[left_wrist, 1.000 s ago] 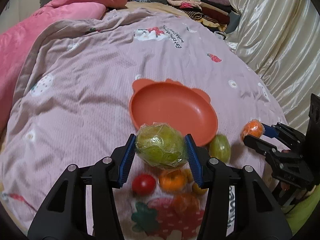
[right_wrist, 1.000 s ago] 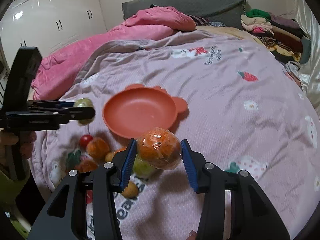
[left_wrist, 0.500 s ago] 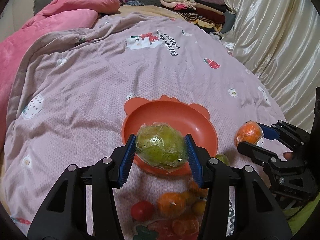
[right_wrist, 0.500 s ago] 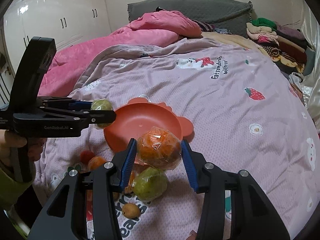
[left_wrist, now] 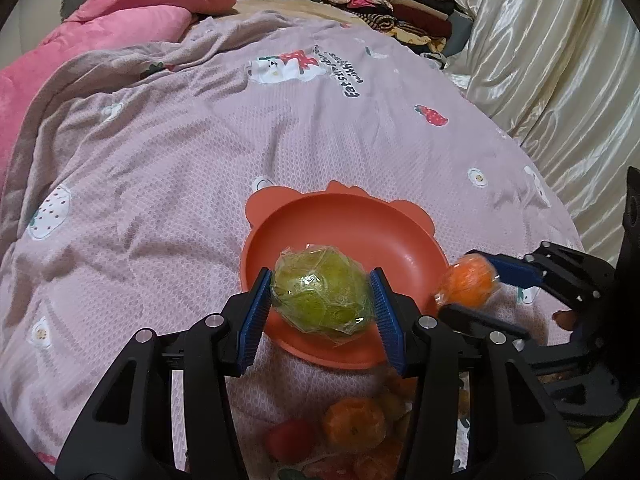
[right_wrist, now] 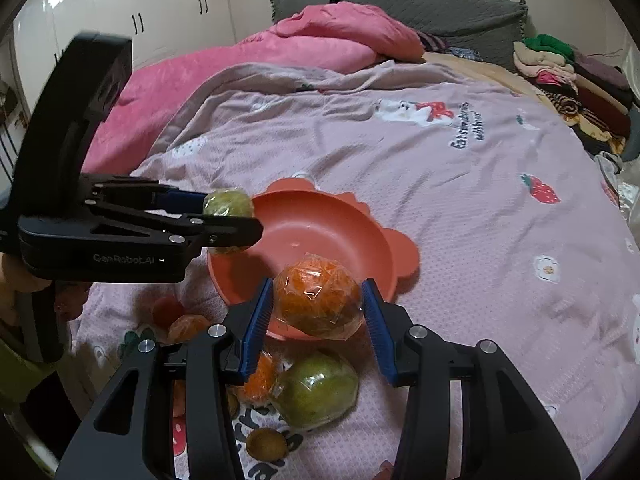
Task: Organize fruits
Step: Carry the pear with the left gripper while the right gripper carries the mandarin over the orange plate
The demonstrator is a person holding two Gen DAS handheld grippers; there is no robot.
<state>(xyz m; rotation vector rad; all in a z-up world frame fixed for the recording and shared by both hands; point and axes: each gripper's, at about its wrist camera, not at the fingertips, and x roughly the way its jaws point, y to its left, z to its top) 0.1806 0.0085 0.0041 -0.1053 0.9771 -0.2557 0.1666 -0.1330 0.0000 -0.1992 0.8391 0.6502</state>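
My left gripper (left_wrist: 322, 300) is shut on a plastic-wrapped green fruit (left_wrist: 322, 294) and holds it above the near rim of the orange bowl (left_wrist: 344, 220). My right gripper (right_wrist: 318, 306) is shut on a wrapped orange fruit (right_wrist: 316, 300) over the bowl's near edge (right_wrist: 320, 228). Each gripper shows in the other's view: the right one (left_wrist: 472, 284) at the bowl's right side, the left one (right_wrist: 228, 216) at the bowl's left rim. The bowl is empty inside.
Loose fruit lies on the pink quilt near the bowl: a wrapped green fruit (right_wrist: 316, 390), oranges (left_wrist: 354, 422), a red fruit (left_wrist: 286, 438), a small brown one (right_wrist: 266, 444). A pink duvet (right_wrist: 260, 52), folded clothes (left_wrist: 384, 8) and a cream curtain (left_wrist: 552, 72) surround the bed.
Both grippers have moved forward with their fruit, from over the loose pile to over the bowl's near rim. The bowl now sits closer in both views.
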